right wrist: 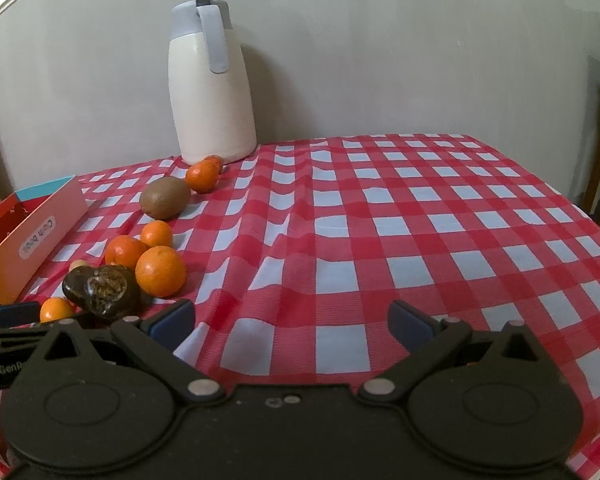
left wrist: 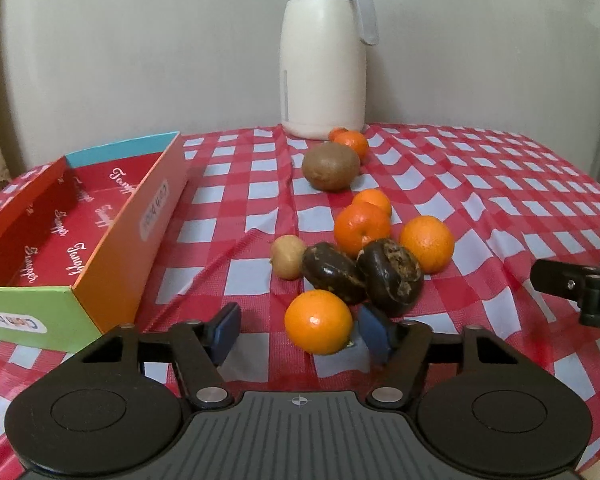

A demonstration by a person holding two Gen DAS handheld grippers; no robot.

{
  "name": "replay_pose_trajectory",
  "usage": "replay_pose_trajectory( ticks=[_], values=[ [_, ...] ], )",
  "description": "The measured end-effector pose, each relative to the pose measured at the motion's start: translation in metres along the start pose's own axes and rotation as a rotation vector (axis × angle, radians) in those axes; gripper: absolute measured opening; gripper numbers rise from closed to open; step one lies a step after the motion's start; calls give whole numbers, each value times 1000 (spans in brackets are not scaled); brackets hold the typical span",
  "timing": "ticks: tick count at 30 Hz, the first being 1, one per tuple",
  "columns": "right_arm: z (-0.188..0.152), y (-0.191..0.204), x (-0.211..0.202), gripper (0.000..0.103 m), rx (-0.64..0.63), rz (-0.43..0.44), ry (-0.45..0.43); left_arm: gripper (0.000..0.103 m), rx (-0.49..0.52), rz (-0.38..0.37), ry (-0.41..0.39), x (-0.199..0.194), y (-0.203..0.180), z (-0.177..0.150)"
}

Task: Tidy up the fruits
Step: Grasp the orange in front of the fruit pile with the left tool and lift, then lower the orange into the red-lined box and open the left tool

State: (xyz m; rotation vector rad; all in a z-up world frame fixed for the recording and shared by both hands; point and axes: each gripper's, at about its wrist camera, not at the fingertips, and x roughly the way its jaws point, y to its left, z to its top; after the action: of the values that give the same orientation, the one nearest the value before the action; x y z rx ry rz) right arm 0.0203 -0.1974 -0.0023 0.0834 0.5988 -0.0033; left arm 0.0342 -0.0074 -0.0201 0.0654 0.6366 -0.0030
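My left tongs [left wrist: 298, 334] sit low over the bench [left wrist: 480, 184], jaws part-way apart with the nearest orange [left wrist: 318, 321] between them; the right pad [left wrist: 374, 334] is at the fruit's side, the left pad [left wrist: 225, 332] stands clear of it, so not clamped — a loose bracket, not a grip; my right tongs [right wrist: 292, 322] are released wide over bare checked cloth [right wrist: 380, 216], nothing between the pads. Just behind the near orange lie two dark, wrinkled fruits [left wrist: 390, 276] side by side, touching each other; a small tan round fruit [left wrist: 288, 256] sits just left of them. Behind those, three more oranges [left wrist: 427, 243] bunch together, one at the right of the dark pair, two further back. Further on, a brown kiwi [left wrist: 331, 167] lies alone; beyond it two small oranges [left wrist: 352, 143] sit near the foot of a white thermos jug [left wrist: 324, 56] with a grey lid and handle, upright at the bench's back edge by the wall. Left of the fruit is an open cardboard box [left wrist: 140, 216] — red inside, orange long side, green near end, blue far end; no fruit visible in the part I see. The tip of my right tongs pokes in at the right edge of the left view.
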Motion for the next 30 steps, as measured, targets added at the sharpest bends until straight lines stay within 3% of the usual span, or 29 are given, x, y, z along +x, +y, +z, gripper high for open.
replay_pose_trajectory(
  ticks=[3,4,8,15,20,30],
  values=[
    [0,-2,1,103,4,-5,1,36,-6,-18,-9,-1,0,0],
    [0,-2,1,103,5,-6,2,34,-5,-16,-7,-1,-1,1],
    [0,-3,1,103,11,-8,1,34,-30,-20,9,-4,1,1],
    [0,5,3,103,17,4,1,34,-62,5,-77,-27,22,10],
    [6,19,6,103,41,34,-22,34,-93,45,-152,-48,55,21],
    [22,59,14,103,70,102,-128,34,-137,159,-131,-23,140,21]
  ],
)
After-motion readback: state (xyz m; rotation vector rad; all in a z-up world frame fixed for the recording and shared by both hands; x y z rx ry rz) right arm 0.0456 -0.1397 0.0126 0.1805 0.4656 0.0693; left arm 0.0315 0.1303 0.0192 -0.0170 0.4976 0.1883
